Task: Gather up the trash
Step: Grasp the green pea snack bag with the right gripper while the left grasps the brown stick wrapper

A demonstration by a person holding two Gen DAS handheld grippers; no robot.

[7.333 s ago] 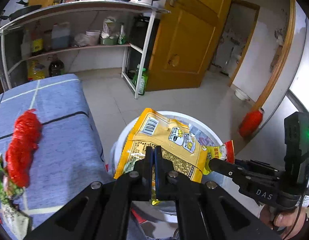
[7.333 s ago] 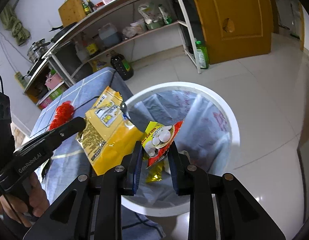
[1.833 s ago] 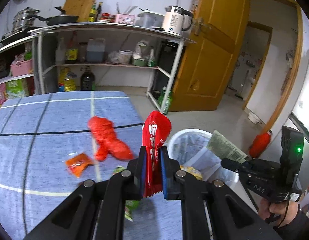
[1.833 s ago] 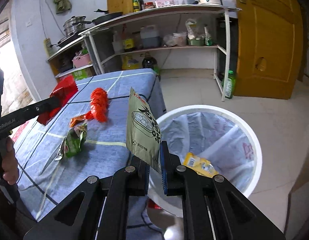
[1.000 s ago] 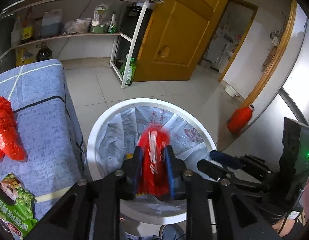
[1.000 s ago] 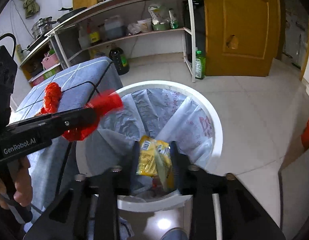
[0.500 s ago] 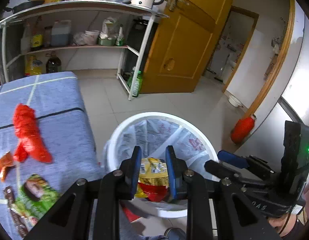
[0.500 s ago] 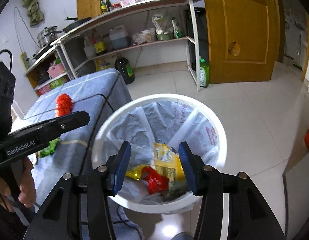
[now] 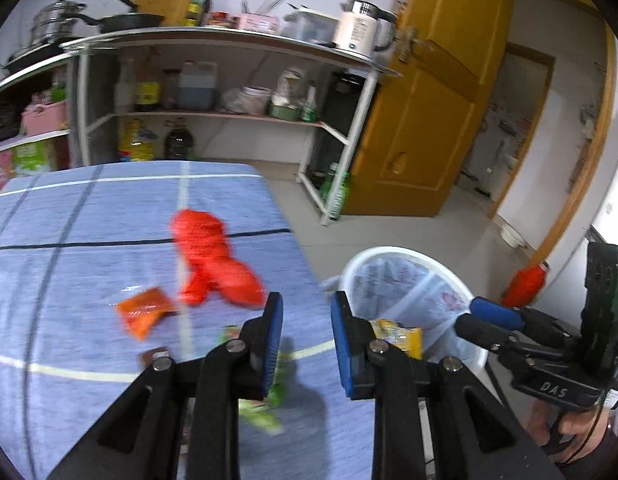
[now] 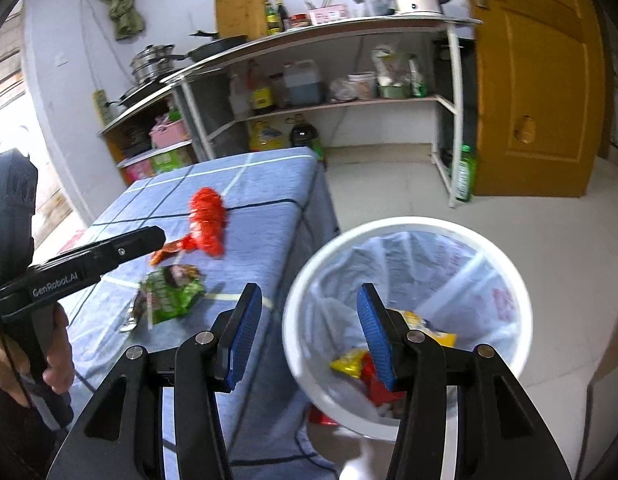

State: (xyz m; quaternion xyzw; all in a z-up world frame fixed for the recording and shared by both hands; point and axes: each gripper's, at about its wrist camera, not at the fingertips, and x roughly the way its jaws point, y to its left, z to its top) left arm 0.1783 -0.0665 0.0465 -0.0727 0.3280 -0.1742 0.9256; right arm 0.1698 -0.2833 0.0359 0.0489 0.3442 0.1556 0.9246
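A white bin lined with a plastic bag stands beside the blue table; yellow and red wrappers lie inside it. On the table lie a crumpled red bag, an orange packet, a green snack bag and a small dark wrapper. My left gripper is open and empty over the table's near right corner, above the green bag. My right gripper is open and empty, straddling the bin's left rim.
A metal shelf rack with bottles, pans and a kettle stands behind the table. A yellow wooden door is at the right. A green bottle stands on the tiled floor by the rack. The bin also shows in the left wrist view.
My left gripper has swung from over the bin back over the table. Both grippers have opened wider. The right gripper has shifted left, toward the table edge.
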